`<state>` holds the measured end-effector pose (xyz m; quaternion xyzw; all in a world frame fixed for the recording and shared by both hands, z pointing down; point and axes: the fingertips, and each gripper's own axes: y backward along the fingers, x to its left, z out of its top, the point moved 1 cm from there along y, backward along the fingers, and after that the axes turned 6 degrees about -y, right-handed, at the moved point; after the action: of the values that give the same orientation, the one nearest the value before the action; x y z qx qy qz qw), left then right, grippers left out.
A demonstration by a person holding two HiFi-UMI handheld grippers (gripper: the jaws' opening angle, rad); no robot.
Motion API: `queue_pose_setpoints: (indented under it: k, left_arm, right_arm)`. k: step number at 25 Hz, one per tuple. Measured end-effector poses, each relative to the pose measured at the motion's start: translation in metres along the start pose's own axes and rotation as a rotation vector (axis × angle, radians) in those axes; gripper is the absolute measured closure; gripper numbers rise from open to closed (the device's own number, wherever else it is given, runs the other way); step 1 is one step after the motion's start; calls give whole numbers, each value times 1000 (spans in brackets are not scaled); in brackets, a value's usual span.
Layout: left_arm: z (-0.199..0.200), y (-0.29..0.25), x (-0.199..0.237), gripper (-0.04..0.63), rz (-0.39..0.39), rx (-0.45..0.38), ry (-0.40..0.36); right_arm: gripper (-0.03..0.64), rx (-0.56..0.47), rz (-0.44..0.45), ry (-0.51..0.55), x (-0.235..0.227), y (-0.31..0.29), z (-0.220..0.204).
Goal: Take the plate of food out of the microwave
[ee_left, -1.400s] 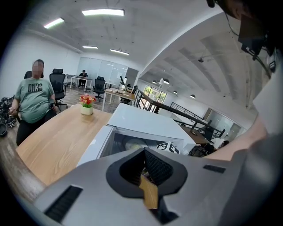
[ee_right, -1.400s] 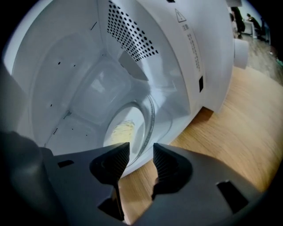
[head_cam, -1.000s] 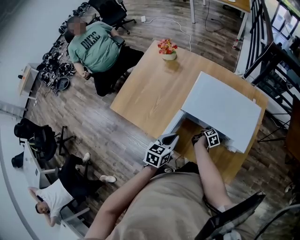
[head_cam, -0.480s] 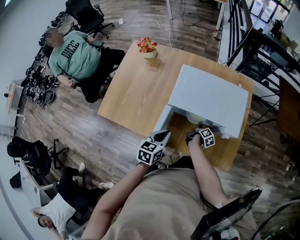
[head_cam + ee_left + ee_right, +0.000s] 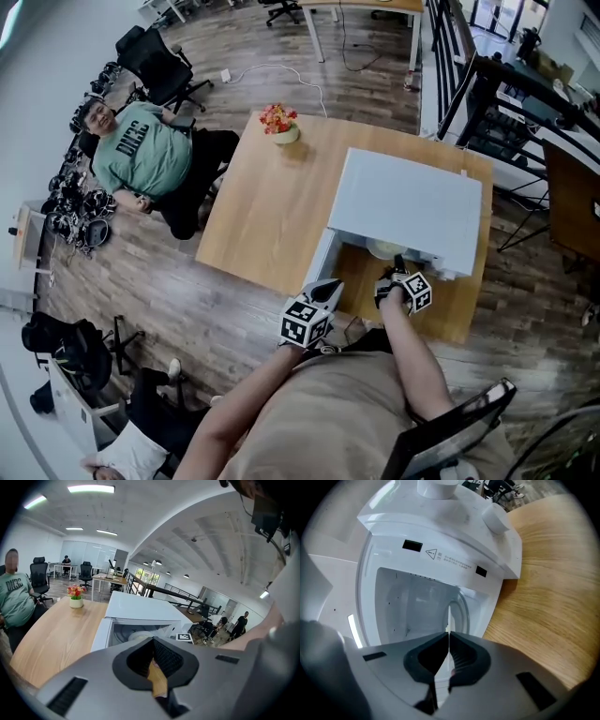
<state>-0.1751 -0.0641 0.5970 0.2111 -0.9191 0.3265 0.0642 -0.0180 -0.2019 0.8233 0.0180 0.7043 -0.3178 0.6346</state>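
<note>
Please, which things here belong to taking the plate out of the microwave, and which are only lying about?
For the job:
microwave, standing open; plate inside it; right gripper, jaws just closed on the plate's rim; left gripper, jaws shut.

Only lying about:
flower pot; office chair; seated person.

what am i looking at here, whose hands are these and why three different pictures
No robot: a person holds a hand-held gripper in each hand. The head view comes from a camera on their head, looking down; the two gripper views come from cameras on the grippers. On the table stand an open microwave and a flower pot. The right hand-held gripper is at its opening; its jaws have just closed, seemingly on the rim of the plate. The left hand-held gripper is shut and empty.
</note>
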Motion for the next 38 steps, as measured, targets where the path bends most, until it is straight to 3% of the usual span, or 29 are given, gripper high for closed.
queue_pose_setpoints:
  k: [11, 24, 38]
  left_arm:
    - [-1, -7, -6, 591, -22, 11, -12]
    - [2, -13, -4, 591, -28, 21, -17]
    - [13, -11, 3, 591, -59, -13, 6]
  right_arm:
    - [601, 53, 85, -29, -6, 23, 4]
    - [601, 283, 176, 49, 13, 61, -26]
    - [601, 323, 284, 51, 59, 130, -30]
